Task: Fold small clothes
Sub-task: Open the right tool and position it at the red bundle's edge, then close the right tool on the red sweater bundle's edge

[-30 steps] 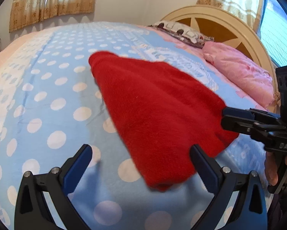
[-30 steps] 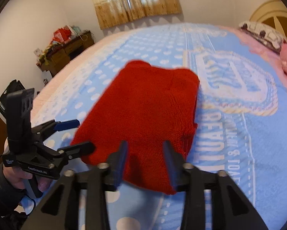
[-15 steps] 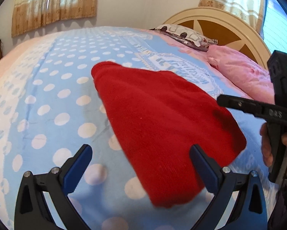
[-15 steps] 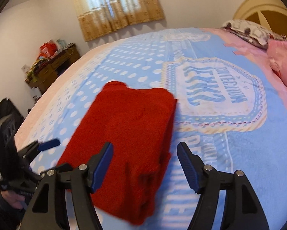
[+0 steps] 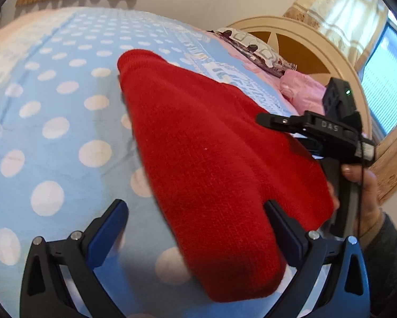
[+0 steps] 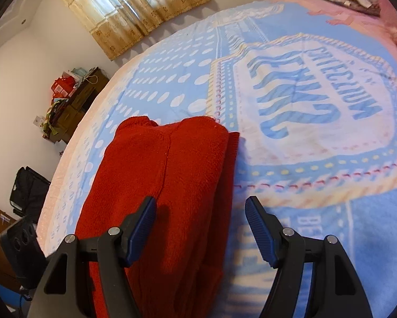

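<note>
A folded red knit garment [image 5: 206, 164] lies flat on the blue polka-dot bedspread [image 5: 55, 137]. My left gripper [image 5: 195, 220] is open and empty, its fingers astride the garment's near end. My right gripper [image 6: 201, 225] is open and empty, just above the garment [image 6: 166, 185] near its right edge. In the left wrist view the right gripper [image 5: 267, 120] reaches in from the right over the garment's edge.
A wooden headboard [image 5: 309, 53], a patterned pillow [image 5: 254, 50] and pink bedding [image 5: 301, 90] are at the bed's far end. A cluttered dresser [image 6: 71, 103] and a dark bag [image 6: 26, 190] stand beside the bed. Curtains [image 6: 129, 8] hang on the far wall.
My right gripper has opened and let go of the garment's edge, then lifted slightly. The garment now lies flat. My left gripper stayed open and moved closer.
</note>
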A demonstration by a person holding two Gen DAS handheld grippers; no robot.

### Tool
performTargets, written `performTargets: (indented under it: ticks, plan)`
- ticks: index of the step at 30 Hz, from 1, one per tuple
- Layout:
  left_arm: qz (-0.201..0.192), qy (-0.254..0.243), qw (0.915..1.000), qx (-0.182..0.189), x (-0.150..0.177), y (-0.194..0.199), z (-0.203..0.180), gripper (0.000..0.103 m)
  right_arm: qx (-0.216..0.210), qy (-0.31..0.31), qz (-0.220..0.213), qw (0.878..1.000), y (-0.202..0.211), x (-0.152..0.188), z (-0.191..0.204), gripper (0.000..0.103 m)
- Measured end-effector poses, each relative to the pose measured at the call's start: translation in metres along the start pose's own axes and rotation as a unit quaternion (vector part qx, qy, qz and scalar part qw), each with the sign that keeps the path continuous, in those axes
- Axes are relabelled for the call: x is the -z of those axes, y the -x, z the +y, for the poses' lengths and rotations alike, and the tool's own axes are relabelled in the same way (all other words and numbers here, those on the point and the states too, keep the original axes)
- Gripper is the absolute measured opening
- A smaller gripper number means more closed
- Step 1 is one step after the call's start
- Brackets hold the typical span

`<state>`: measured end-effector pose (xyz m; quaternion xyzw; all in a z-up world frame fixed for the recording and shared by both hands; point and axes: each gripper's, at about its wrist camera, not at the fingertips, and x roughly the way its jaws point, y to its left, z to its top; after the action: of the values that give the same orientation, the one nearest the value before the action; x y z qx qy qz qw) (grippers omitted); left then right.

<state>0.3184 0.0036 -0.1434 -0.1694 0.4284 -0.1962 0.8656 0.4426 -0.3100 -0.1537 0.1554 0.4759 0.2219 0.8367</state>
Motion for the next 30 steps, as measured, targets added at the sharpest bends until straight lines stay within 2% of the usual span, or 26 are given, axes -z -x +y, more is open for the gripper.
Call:
performTargets:
  ticks: [12, 13, 14, 15, 17, 18, 20, 25, 30]
  plan:
    - [-0.006, -0.009, 0.9999, -0.010, -0.001, -0.006, -0.006, 0.103, -0.020, -0.004, 0.010, 1.000, -0.026, -0.011, -0.005, 0.068]
    - [-0.007, -0.010, 0.9999, -0.012, -0.001, -0.006, -0.007, 0.103, -0.023, -0.001, 0.013, 1.000, -0.027, -0.011, -0.003, 0.060]
    - [-0.008, -0.010, 0.9998, -0.013, -0.001, -0.006, -0.007, 0.103, -0.032, -0.002, 0.018, 0.999, -0.030, -0.011, -0.001, 0.048]
    - [-0.008, -0.011, 0.9998, -0.014, -0.001, -0.007, -0.007, 0.103, -0.050, -0.009, 0.027, 0.998, -0.032, -0.011, 0.000, 0.043]
    - [-0.010, -0.016, 0.9997, -0.016, -0.002, -0.007, -0.008, 0.103, -0.051, -0.008, 0.026, 0.998, -0.033, -0.008, 0.003, 0.039]
    - [-0.010, -0.019, 0.9996, -0.015, -0.002, -0.007, -0.009, 0.101, -0.049, -0.005, 0.021, 0.999, -0.032, -0.007, 0.004, 0.039]
    - [-0.010, -0.027, 0.9996, 0.000, -0.003, -0.007, -0.011, 0.085, -0.052, -0.008, 0.018, 0.998, -0.031, -0.005, 0.004, 0.036]
    - [-0.015, -0.041, 0.9990, 0.005, -0.004, -0.005, -0.015, 0.073, -0.037, 0.011, 0.002, 0.999, -0.027, -0.001, 0.012, 0.032]
    - [-0.018, -0.061, 0.9978, -0.017, -0.006, 0.004, -0.022, 0.056, -0.025, 0.022, -0.015, 0.999, -0.019, 0.003, 0.020, 0.030]
